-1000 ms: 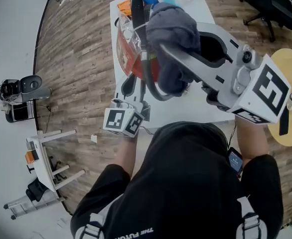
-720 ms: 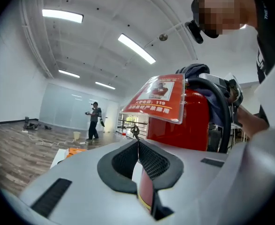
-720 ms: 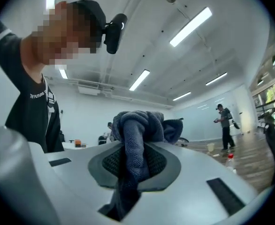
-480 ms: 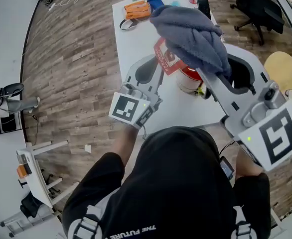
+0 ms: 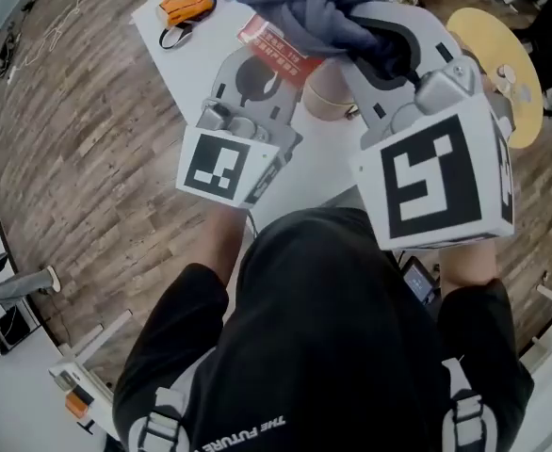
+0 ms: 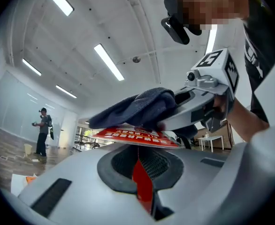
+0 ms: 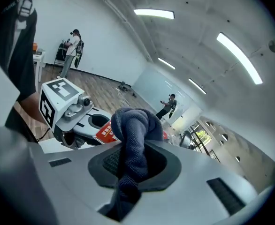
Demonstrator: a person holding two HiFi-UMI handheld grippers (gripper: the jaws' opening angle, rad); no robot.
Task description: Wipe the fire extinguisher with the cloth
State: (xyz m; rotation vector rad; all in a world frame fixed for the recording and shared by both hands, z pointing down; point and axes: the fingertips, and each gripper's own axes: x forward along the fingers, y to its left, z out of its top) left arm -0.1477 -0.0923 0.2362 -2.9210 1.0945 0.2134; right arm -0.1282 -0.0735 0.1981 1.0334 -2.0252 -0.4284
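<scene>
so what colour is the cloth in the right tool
The cloth is plain dark grey-blue; the right gripper view shows it best.

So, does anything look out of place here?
The fire extinguisher is not standing on the table: the left gripper holds it up, tipped, its pale base toward the head view. The right gripper holds the cloth on it. Nothing looks spilled.

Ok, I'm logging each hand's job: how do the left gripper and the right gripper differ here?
The left gripper is shut on a thin red part, seemingly of the fire extinguisher; the right gripper is shut on the grey cloth. In the left gripper view, the left gripper sits under the fire extinguisher, while the right gripper holds the cloth on top of it. Both grip something.
</scene>
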